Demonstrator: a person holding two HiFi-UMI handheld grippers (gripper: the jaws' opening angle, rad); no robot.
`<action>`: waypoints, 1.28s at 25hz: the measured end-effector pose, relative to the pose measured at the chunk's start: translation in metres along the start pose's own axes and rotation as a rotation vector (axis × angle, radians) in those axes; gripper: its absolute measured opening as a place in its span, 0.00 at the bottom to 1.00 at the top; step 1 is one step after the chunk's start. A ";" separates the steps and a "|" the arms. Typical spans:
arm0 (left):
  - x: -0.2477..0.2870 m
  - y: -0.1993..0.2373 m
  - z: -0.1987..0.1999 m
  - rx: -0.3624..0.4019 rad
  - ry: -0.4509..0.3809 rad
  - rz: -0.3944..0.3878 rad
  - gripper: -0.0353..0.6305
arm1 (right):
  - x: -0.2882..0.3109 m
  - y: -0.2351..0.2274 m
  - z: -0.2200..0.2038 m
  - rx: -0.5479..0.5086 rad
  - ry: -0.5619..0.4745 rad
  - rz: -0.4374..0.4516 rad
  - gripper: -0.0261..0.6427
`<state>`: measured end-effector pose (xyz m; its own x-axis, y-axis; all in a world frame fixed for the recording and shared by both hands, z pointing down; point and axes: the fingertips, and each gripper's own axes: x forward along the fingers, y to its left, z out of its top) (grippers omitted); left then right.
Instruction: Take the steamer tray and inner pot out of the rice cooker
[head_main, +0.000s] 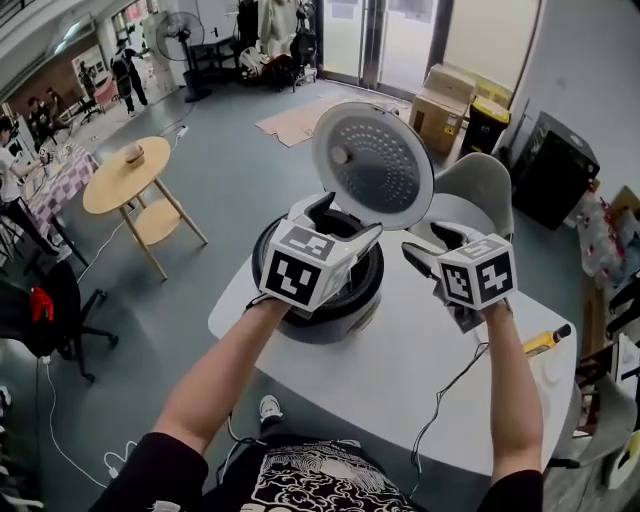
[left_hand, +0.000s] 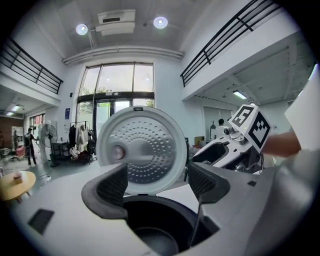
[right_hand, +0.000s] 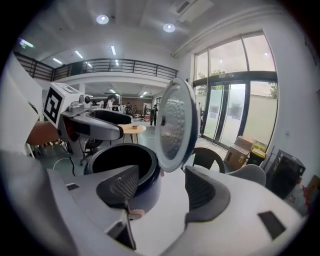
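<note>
A dark rice cooker (head_main: 345, 300) stands on the white table (head_main: 420, 370) with its round lid (head_main: 375, 160) swung up and back. Its inside is dark; I cannot make out a steamer tray or inner pot in it. My left gripper (head_main: 348, 222) hovers over the cooker's mouth, open, nothing between its jaws. In the left gripper view the left gripper (left_hand: 156, 182) frames the lid (left_hand: 142, 150) above the cooker's opening (left_hand: 155, 227). My right gripper (head_main: 430, 243) hangs just right of the cooker, open and empty. The right gripper view has the right gripper (right_hand: 162, 190) beside the cooker (right_hand: 125, 167).
A yellow-handled tool (head_main: 545, 340) and a thin cable (head_main: 445, 395) lie on the table's right side. A pale chair (head_main: 480, 185) stands behind the table. A round wooden table (head_main: 125, 175) is at the left, cardboard boxes (head_main: 440, 100) at the back.
</note>
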<state>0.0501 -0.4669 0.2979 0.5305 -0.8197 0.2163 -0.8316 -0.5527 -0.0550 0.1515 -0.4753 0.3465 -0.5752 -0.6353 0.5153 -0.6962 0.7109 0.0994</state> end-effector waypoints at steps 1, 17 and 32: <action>-0.010 0.013 -0.002 -0.003 -0.002 0.015 0.61 | 0.008 0.011 0.005 0.008 0.001 0.015 0.49; -0.061 0.147 -0.091 -0.316 0.233 -0.114 0.61 | 0.102 0.077 0.002 0.306 0.113 0.135 0.49; -0.067 0.171 -0.132 -0.800 0.362 -0.302 0.61 | 0.113 0.089 -0.020 0.540 0.214 0.260 0.47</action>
<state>-0.1495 -0.4870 0.4027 0.7712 -0.4867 0.4103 -0.6041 -0.3565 0.7127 0.0330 -0.4782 0.4306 -0.6947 -0.3483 0.6294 -0.6962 0.5457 -0.4664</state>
